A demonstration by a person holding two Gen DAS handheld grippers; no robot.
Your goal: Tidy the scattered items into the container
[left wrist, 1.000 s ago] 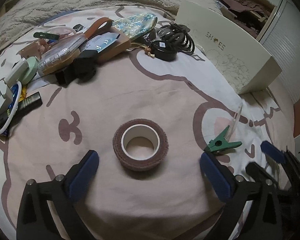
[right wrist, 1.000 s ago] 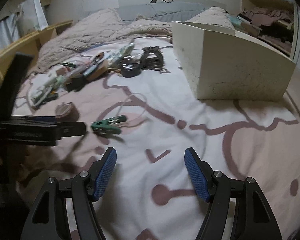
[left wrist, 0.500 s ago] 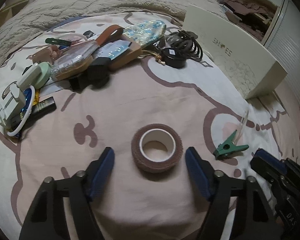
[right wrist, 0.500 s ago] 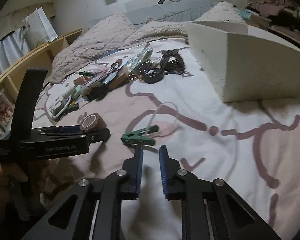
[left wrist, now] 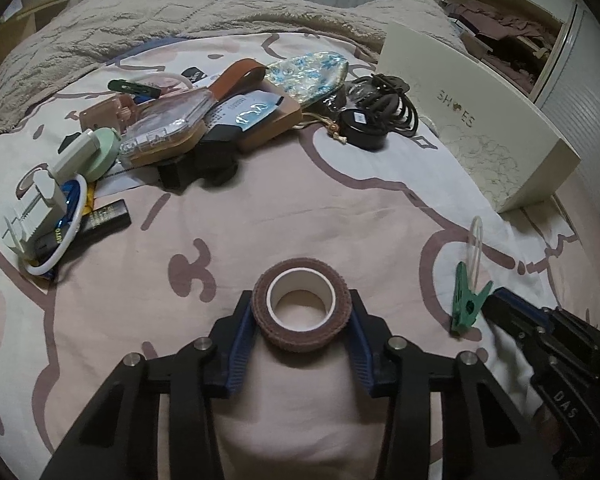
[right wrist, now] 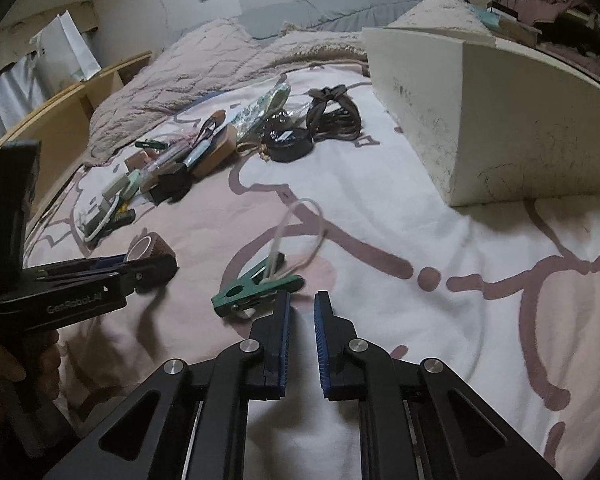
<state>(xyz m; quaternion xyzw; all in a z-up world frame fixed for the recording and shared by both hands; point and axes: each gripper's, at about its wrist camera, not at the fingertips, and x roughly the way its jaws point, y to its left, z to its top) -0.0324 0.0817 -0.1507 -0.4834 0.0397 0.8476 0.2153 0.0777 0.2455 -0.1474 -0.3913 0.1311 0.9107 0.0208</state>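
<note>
Underneath everything lies a bed sheet (left wrist: 300, 208), pale pink and white with thick mauve cartoon outlines, rumpled and soft. In the left wrist view, the left gripper (left wrist: 302, 320) has just been closing, and its blue pads now press both sides of a brown roll of fabric tape with a white core (left wrist: 301, 309), which rests on the sheet. Farther back a heap of scattered items (left wrist: 204, 120) runs across the sheet, with a coil of black cable (left wrist: 392, 104) at its right end. A cream cardboard shoe box (left wrist: 480, 128) stands to the right, near the cable and well apart from the tape. A green plastic clothes peg (left wrist: 466, 300) lies right of the tape, the black tip of the right gripper (left wrist: 512, 312) just beside it. A beige textured blanket (left wrist: 140, 28) is bunched behind the heap, with open wardrobe shelves (left wrist: 508, 16) in the far right corner.

In the right wrist view, the right gripper's (right wrist: 301, 312) blue pads stand close together with only a narrow gap and nothing between them; the clothes peg (right wrist: 256, 290) lies just left of their tips, a clear loop threaded through it. The shoe box (right wrist: 500, 120) rises at upper right. A grey pillow (right wrist: 332, 8) lies against the wall, and a wooden shelf unit (right wrist: 60, 120) runs along the bed's left side.
</note>
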